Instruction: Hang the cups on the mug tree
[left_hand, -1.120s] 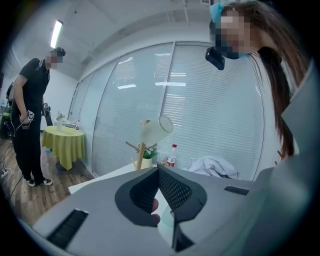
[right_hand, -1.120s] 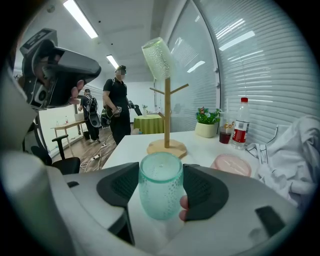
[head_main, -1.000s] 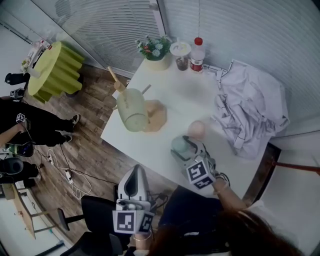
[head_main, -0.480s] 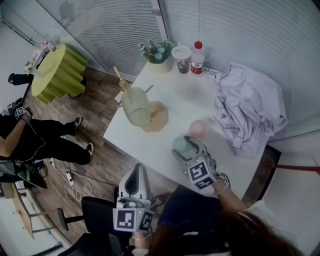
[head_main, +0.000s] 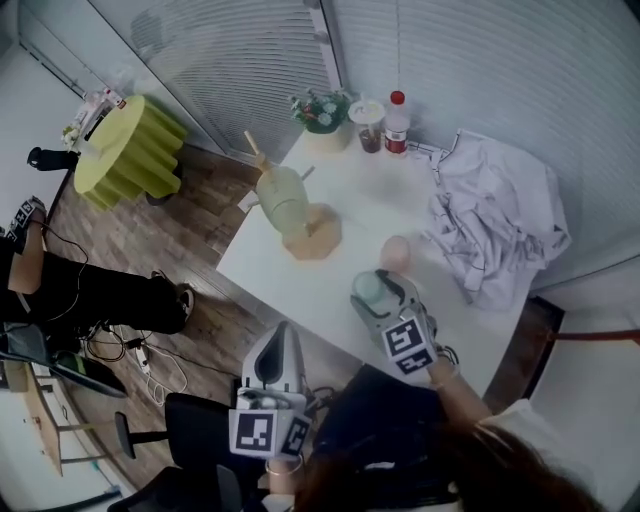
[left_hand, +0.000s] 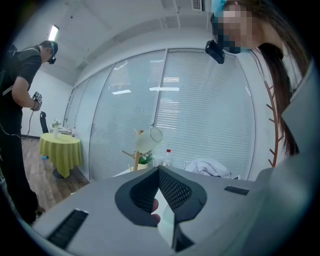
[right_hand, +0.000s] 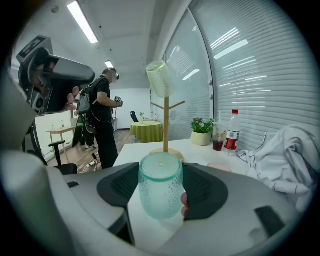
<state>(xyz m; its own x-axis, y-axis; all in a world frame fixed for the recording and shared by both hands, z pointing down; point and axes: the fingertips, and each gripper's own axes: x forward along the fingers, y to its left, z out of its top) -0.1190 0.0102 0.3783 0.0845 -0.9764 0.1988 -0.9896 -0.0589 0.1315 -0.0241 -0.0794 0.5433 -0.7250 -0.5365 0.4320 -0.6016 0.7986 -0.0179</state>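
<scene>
A wooden mug tree (head_main: 313, 232) stands at the white table's (head_main: 350, 200) left edge with a pale green cup (head_main: 283, 197) hung on it, also in the right gripper view (right_hand: 159, 79). My right gripper (head_main: 383, 300) is over the table's near part, shut on a teal dotted cup (right_hand: 160, 185) held bottom-up; that cup (head_main: 367, 288) shows at the gripper's tip. A pink cup (head_main: 395, 252) lies on the table just beyond. My left gripper (head_main: 272, 365) hangs off the table's near edge, and its jaws (left_hand: 159, 172) are shut with nothing in them.
At the table's far end stand a flower pot (head_main: 322, 110), a drink cup (head_main: 367, 115) and a red-capped bottle (head_main: 397, 118). A white crumpled cloth (head_main: 495, 225) covers the right side. A yellow-green round table (head_main: 125, 145) and a person in black (right_hand: 102, 117) are at the left.
Both grippers keep their places and the teal cup stays held. The head view has shifted a little, and the person in black at the left has moved.
</scene>
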